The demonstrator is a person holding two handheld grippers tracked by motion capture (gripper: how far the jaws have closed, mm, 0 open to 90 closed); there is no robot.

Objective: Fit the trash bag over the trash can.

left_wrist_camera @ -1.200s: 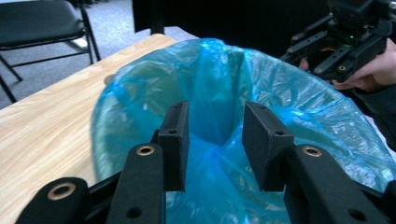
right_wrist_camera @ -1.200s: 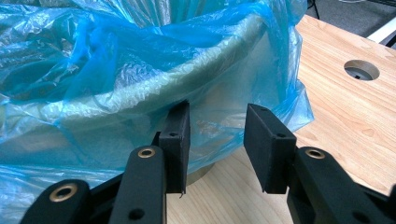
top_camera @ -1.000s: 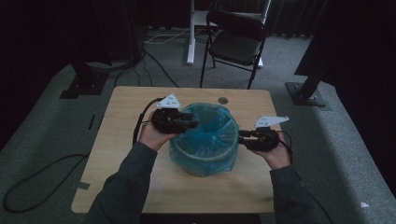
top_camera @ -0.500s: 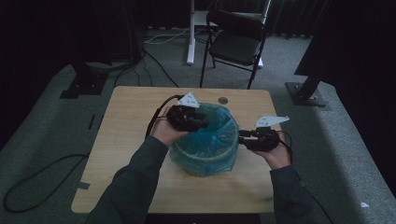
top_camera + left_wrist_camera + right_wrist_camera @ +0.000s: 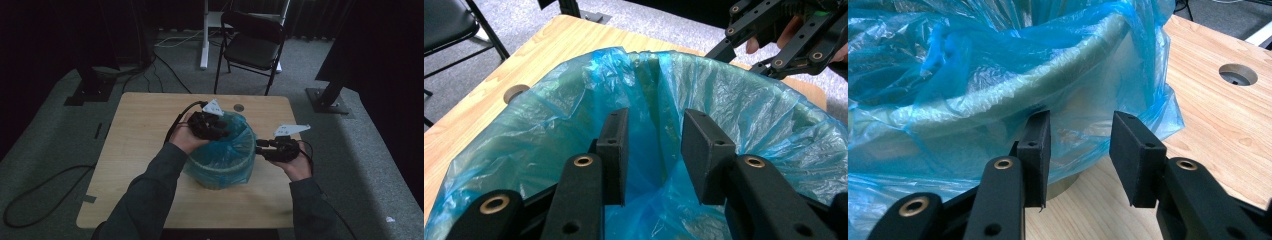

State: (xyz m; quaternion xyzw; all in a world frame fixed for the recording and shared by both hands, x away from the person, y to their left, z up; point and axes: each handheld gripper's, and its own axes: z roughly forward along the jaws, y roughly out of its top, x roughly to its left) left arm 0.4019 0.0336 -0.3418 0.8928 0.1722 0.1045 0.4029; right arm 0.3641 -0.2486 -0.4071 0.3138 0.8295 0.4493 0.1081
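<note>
My left tongs (image 5: 654,155) half open over bin bag (image 5: 225,150) mouth, holding nothing. My right tongs (image 5: 1078,155) open beside bin on surface (image 5: 135,150), empty.

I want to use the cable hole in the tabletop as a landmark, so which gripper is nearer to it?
Left. The left gripper hangs over the far rim of the blue bin liner, just short of the hole. The right gripper sits at the bin's right side, farther back.
</note>
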